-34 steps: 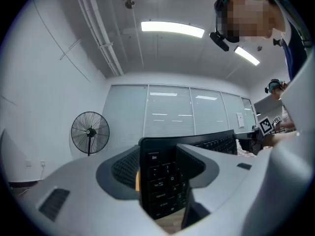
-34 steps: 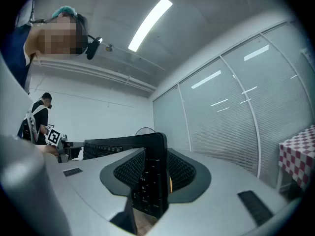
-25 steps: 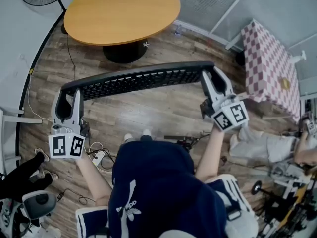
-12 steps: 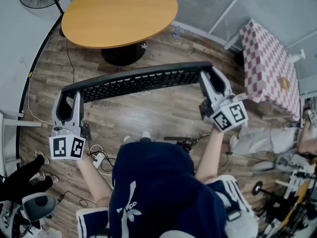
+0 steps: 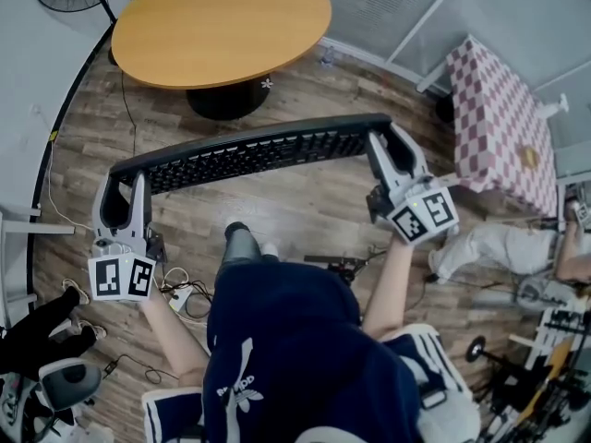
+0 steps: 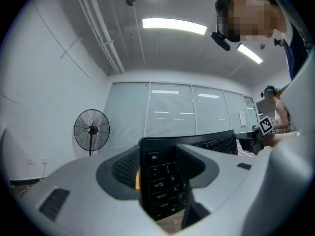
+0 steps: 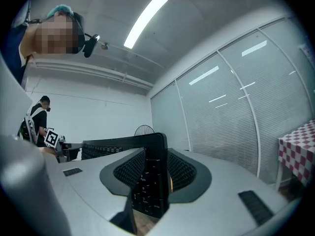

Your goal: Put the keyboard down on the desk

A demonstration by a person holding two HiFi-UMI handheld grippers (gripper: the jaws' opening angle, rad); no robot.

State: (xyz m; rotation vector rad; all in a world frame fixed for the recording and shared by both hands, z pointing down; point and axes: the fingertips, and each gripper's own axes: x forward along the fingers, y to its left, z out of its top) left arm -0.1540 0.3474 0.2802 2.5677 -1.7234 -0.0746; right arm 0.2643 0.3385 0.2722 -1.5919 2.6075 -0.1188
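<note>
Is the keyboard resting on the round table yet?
No, the left gripper and right gripper hold the keyboard above the floor, short of the table.

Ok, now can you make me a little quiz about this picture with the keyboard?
1. True or false: the keyboard lies on the round table.
2. What holds the keyboard? A a bare hand; B the left gripper and the right gripper, one at each end; C a strap.
3. Fill in: the cloth at the right is ___.
Key: 1 false, it is up in the air; 2 B; 3 checked.
</note>
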